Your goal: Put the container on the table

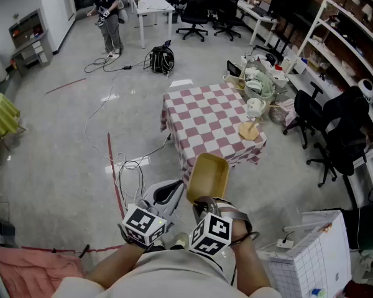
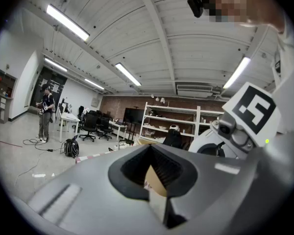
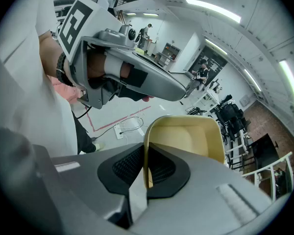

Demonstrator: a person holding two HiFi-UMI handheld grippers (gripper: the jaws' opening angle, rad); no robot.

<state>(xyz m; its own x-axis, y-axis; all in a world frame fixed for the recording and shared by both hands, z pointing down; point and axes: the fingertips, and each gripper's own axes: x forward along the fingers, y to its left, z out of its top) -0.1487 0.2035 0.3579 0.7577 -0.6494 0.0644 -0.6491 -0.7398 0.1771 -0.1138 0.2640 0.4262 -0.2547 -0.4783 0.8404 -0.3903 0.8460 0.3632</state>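
Your right claw (image 3: 145,179) pinches the rim of the yellow container (image 1: 208,177), held in the air short of the checked table (image 1: 205,120); your left claw (image 2: 151,177) is pressed together, empty. Nothing is set down yet; by my reading the carry across and the placing both remain.

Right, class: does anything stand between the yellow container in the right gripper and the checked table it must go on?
Nothing visible does. The right gripper is shut on the container, and only open floor with loose cables lies between it and the table. The pot and wooden piece sit at the table's right edge.
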